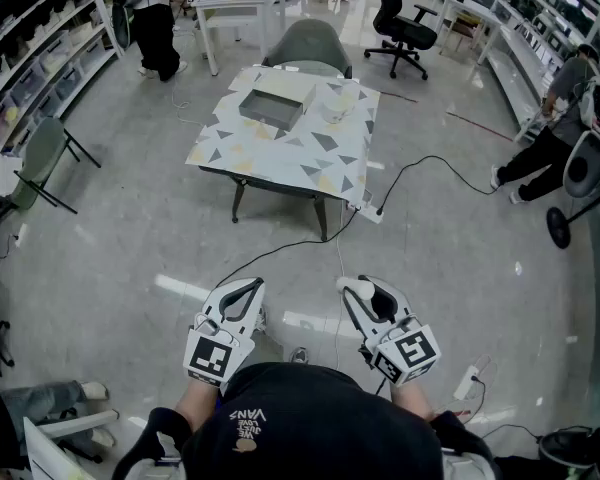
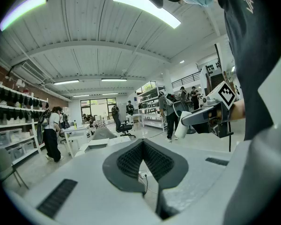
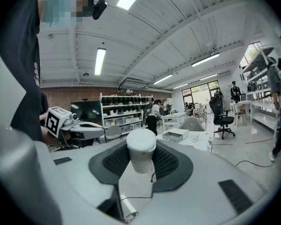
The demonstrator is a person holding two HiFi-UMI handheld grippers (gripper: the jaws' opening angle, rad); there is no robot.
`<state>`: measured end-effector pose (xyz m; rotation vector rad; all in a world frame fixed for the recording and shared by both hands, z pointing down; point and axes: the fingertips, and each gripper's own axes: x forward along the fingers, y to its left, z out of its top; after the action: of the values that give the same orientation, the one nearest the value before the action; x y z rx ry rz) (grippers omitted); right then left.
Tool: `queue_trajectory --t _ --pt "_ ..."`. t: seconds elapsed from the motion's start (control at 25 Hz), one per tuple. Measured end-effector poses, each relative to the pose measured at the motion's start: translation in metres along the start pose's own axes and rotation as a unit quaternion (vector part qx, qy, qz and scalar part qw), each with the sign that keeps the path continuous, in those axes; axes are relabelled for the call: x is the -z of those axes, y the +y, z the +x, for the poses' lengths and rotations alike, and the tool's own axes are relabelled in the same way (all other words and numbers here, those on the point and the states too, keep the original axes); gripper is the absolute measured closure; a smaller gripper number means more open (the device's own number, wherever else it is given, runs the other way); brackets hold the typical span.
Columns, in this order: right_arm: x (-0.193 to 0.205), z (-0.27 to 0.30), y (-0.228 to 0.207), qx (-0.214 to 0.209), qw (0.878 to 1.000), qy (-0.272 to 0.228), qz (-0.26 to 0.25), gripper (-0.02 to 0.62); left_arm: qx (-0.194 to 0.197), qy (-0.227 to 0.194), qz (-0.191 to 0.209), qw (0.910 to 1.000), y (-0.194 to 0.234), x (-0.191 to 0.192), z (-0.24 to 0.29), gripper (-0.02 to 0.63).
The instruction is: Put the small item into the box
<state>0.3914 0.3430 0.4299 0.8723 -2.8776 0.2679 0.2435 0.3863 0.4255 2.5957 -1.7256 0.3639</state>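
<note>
The small item is a short white cylinder, and my right gripper is shut on it between its dark ribbed pads. In the head view that gripper is low in the picture, in front of my body and well short of the table. The open grey box lies on the patterned tabletop, towards its far left side. My left gripper is beside the right one, level with it. In the left gripper view its pads meet at the tips with nothing between them.
A grey chair stands behind the table, and a white crumpled object lies right of the box. A black cable and a power strip lie on the floor between me and the table. A folding chair stands left; people stand far off.
</note>
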Motion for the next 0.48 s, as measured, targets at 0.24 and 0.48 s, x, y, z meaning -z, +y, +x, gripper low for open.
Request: queue_trajectory --t 0.24,0.48 --pt "-0.0041 0.0059 0.0001 -0.002 1.000 -0.007 -0.001 0.463 -0.001 0.000 0.001 1.0000 0.0028 0.0003 0.0003 0.600" --pt "-0.0048 0.0106 -0.0019 -0.005 1.000 -0.010 0.004 0.463 -0.006 -0.001 0.001 1.0000 0.0062 0.0020 0.0016 0.600"
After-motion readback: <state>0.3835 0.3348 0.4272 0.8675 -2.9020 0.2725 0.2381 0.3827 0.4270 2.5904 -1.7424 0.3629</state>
